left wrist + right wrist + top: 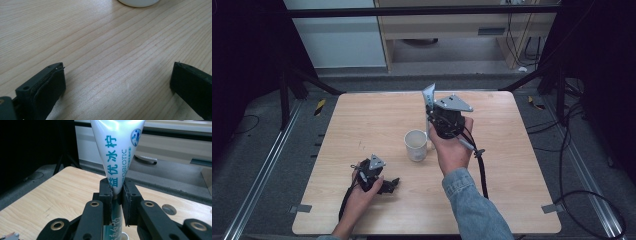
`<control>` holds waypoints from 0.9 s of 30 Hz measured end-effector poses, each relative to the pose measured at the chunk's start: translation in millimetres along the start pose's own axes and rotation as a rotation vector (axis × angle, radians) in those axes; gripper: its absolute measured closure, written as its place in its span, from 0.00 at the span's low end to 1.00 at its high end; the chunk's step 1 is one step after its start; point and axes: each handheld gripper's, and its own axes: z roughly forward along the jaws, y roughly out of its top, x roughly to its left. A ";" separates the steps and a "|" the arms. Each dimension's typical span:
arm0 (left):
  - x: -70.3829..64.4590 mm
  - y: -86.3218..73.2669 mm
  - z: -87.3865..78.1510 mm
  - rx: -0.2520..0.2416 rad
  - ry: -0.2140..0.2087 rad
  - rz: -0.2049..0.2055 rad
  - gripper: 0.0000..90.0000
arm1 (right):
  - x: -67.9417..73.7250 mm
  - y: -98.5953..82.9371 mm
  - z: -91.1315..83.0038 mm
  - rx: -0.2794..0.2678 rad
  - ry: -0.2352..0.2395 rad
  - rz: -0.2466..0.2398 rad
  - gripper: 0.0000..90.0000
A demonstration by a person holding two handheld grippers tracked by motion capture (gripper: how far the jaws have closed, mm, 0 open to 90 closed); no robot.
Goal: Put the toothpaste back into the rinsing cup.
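A white toothpaste tube (116, 152) with teal lettering stands upright, flat end up, with my right gripper (116, 195) shut on its middle. From above, the tube (429, 100) rises over the table just right of a white cup (416, 145), and the right gripper (432, 120) is held above the table in a hand. My left gripper (393, 184) rests low on the table near the front left, jaws pointing right. Its jaws stand wide open around bare wood (117, 82). The cup's base (138, 2) peeks in at the top edge.
The wooden table (362, 120) has bare room at left and far right. Black cables (482, 172) trail from the grippers. Metal frame bars (422, 10) and a pale cabinet stand beyond the far edge.
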 end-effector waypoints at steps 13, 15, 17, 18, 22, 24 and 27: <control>0.1 0.0 -0.1 0.001 -0.001 0.001 0.00 | 4.4 2.7 7.5 -0.023 0.004 -0.004 0.88; 0.0 0.0 -0.1 0.001 0.000 0.001 0.00 | 5.0 2.5 8.6 -0.023 0.006 -0.006 0.88; 0.0 0.0 -0.1 0.001 -0.001 0.001 0.00 | 6.7 2.4 10.5 -0.019 0.012 -0.011 0.88; 0.0 0.0 -0.1 0.001 0.000 0.001 0.00 | 7.1 2.1 11.1 -0.021 0.013 -0.014 0.88; 0.0 -0.1 -0.2 0.001 0.000 0.001 0.00 | 9.4 1.0 14.2 -0.022 0.014 -0.018 0.88; 0.0 -0.1 -0.2 0.001 -0.001 0.001 0.00 | 10.1 0.3 15.8 -0.019 0.019 -0.013 0.88; 0.0 -0.1 -0.1 0.001 -0.001 0.001 0.00 | 12.0 -0.1 17.3 -0.018 0.022 -0.014 0.88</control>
